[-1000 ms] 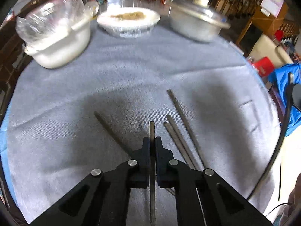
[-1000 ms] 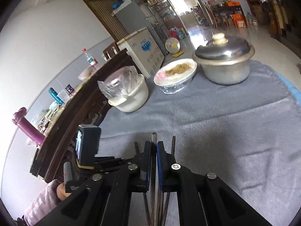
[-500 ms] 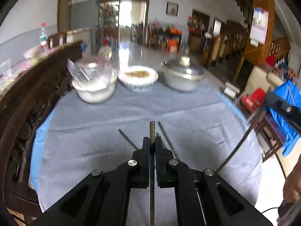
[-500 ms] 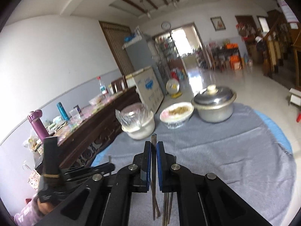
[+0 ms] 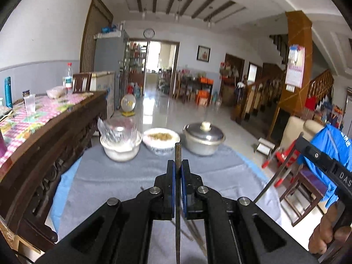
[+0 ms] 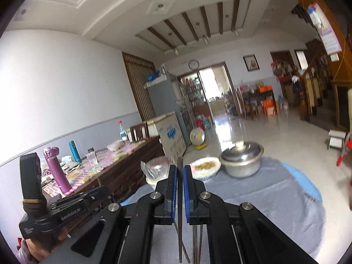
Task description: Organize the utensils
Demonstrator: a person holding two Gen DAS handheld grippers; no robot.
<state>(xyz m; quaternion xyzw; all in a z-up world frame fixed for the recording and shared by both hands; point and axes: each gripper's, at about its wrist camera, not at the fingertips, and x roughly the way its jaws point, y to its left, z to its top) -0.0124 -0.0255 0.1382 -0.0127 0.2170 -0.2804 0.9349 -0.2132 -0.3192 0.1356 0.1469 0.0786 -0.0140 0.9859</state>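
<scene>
Jaws of the left gripper (image 5: 178, 169) were clamped on a dark chopstick (image 5: 177, 198) that ran lengthwise between the pads, its tip poking out toward twelve o'clock. The right gripper (image 6: 180, 176) pinched a second chopstick (image 6: 180, 209) likewise. Both sticks looked thin, stiff, light and probably slick, so a grip near mid-length seemed safest against swivelling. More loose chopsticks (image 6: 195, 242) lay on the grey cloth (image 6: 264, 198) under the right gripper, at six o'clock. A lidded pot (image 5: 203, 137), a food bowl (image 5: 161, 139) and a plastic-covered bowl (image 5: 120, 143) stood at the far edge.
</scene>
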